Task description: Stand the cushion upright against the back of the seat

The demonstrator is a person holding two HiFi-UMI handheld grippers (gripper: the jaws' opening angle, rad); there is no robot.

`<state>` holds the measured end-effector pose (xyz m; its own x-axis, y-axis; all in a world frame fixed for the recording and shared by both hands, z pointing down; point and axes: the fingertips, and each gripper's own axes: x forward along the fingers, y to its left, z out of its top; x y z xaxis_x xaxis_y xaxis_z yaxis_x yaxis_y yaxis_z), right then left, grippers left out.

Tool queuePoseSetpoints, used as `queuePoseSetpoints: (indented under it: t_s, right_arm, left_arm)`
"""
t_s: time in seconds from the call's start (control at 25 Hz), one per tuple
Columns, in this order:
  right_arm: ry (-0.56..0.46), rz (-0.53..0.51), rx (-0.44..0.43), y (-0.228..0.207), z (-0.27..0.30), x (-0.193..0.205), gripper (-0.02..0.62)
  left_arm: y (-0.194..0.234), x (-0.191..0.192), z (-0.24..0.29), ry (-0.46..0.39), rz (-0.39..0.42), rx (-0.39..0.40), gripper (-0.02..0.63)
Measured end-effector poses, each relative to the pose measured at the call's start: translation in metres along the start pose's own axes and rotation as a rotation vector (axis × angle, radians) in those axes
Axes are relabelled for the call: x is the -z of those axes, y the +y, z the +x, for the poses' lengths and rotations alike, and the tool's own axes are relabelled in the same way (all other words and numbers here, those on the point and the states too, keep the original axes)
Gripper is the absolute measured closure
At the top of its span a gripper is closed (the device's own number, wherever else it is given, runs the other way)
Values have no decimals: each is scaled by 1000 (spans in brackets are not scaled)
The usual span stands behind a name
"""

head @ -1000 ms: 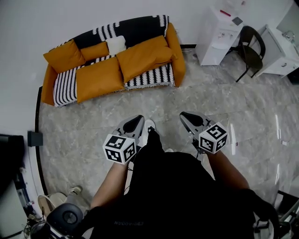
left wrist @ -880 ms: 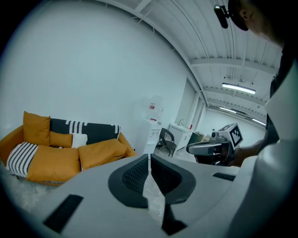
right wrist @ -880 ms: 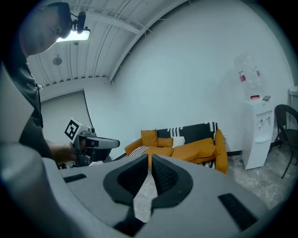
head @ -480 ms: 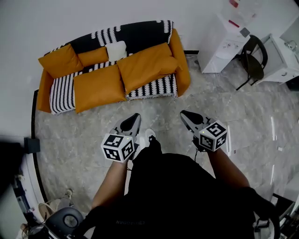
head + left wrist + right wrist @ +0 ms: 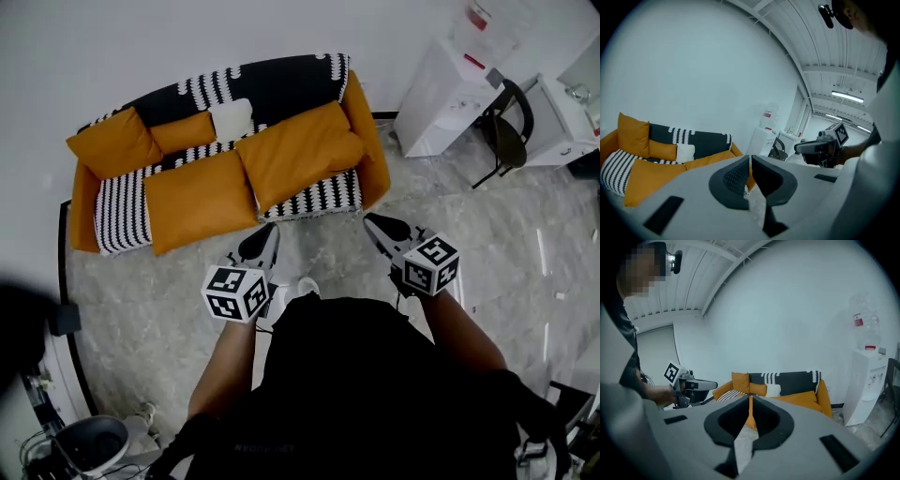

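Keeping both sets of jaws clenched, empty, we carry left gripper (image 5: 266, 242) & right gripper (image 5: 377, 225) fwd; sofa (image 5: 362, 127) is nearer than a sec ago, so approach only; orange cushion (image 5: 298, 155) lies flat at sofa's right end, 2nd cushion (image 5: 197, 199) at front-left edge, both untouched.

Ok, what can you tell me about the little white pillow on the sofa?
The little white pillow is small, squarish and soft-looking, like fabric. It leans on the black sofa back, near the middle. A small orange cushion sits right beside it on the left, and a big orange cushion lies in front to its right.
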<state>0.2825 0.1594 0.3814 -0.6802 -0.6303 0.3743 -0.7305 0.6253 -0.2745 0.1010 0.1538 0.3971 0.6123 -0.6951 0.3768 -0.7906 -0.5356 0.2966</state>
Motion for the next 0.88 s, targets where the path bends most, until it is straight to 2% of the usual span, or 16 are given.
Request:
queuePoseSetpoints:
  t_s: [0.4,0.72,0.88]
  right_arm:
    - [8,17,61,-28,34,-19,557]
    - [17,41,57,-58,55,-27,557]
    - [65,23,65,-88,77,-22,557]
  left_arm:
    - [44,-19,25,26,6,23,577]
    - [58,-23,42,49,-13,6,577]
    - [73,-34,52,44,-28,-31,577]
